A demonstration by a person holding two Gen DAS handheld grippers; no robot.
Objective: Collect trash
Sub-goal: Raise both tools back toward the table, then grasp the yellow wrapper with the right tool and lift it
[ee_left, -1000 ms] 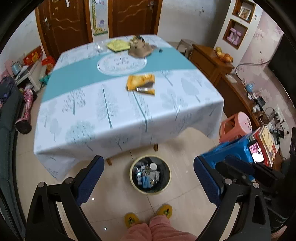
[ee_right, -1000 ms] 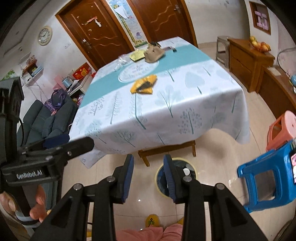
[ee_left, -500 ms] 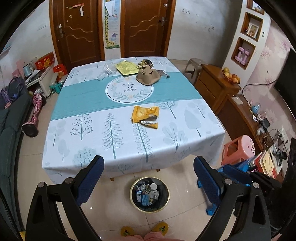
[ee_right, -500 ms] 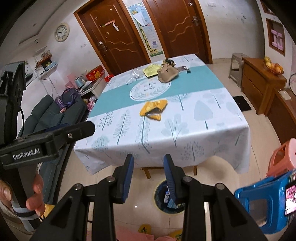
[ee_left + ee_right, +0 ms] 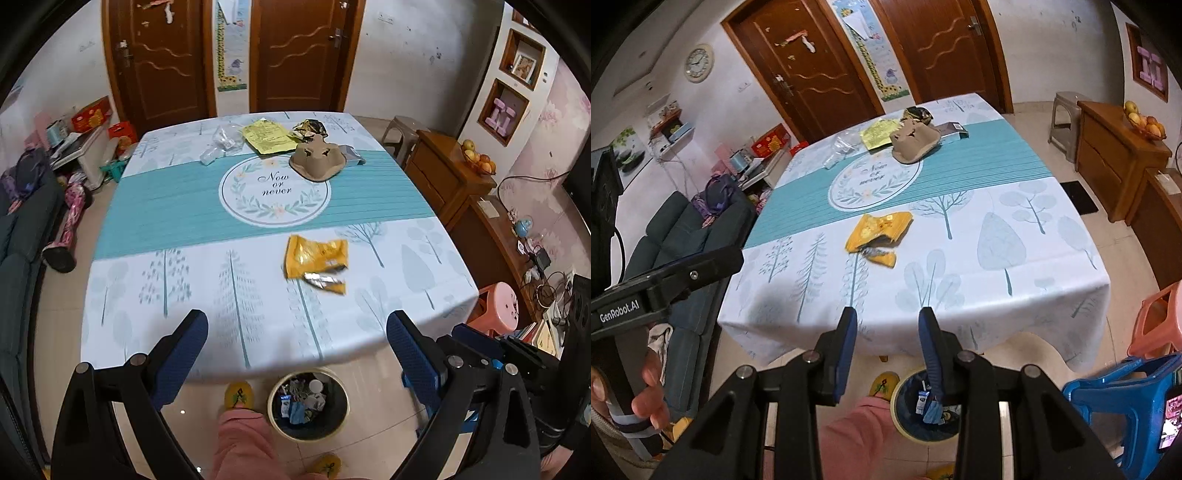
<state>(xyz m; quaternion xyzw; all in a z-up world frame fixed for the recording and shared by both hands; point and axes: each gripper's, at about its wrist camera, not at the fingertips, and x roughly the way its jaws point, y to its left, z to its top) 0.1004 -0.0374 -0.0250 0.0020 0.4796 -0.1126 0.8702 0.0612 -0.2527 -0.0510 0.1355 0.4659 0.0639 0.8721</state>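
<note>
On the table [image 5: 155,236], several pieces of trash are seen waiting to be collected. Nearest the front edge, a torn yellow snack wrapper [image 5: 316,258] is laid flat on the tree-printed cloth. Toward the far side, a clear plastic bag [image 5: 221,144], a yellow printed sheet [image 5: 267,138], a dark crumpled wrapper [image 5: 310,128], a brown cardboard cup tray [image 5: 317,162] and a small silver-grey packet [image 5: 352,155] are grouped close together.

On the floor below the near edge of the table, a round bin [image 5: 308,402] is placed, and wrappers and scraps are already held in it, so part of the job may be judged done. At least six items are left on the table, so most of the collecting appears to remain.

The left tongs [image 5: 297,347] are spread wide and nothing is gripped; they are held above the near edge. The right tongs [image 5: 886,332] are set narrower, with a clear gap, and are empty too.

"Now or never" is printed in the round emblem at the centre of the cloth. "GenRobot.AI" can be read on the body of the left tool in the right wrist view. Print on the yellow sheet and the wrappers is too small to be read.
</note>
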